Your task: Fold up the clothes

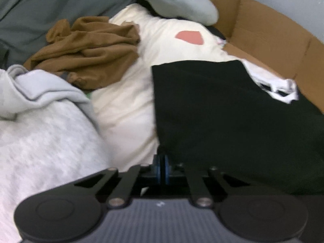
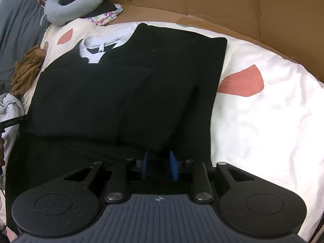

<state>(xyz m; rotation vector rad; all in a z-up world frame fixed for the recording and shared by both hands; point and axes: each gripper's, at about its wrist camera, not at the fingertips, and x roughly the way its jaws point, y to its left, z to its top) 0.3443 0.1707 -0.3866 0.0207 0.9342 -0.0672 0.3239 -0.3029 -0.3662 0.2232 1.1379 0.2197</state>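
A black garment point(image 2: 121, 81) with a white collar point(image 2: 91, 50) lies flat on the cream sheet point(image 2: 263, 121), with one side panel folded over its middle. In the left wrist view the same black garment point(image 1: 222, 111) fills the right half. My left gripper point(image 1: 161, 160) is at its near left corner, and its blue pads are pressed together on the cloth edge. My right gripper point(image 2: 160, 162) sits at the near edge of the folded panel. Its blue pads stand apart and the black cloth lies just beyond them, not pinched.
A crumpled brown garment point(image 1: 87, 46) and a light grey sweatshirt point(image 1: 40, 121) lie left of the black one. A grey neck pillow point(image 2: 70, 4) and a dark grey pillow point(image 1: 40, 0) sit at the far side. Cardboard point(image 2: 202, 0) borders the sheet at the back and right.
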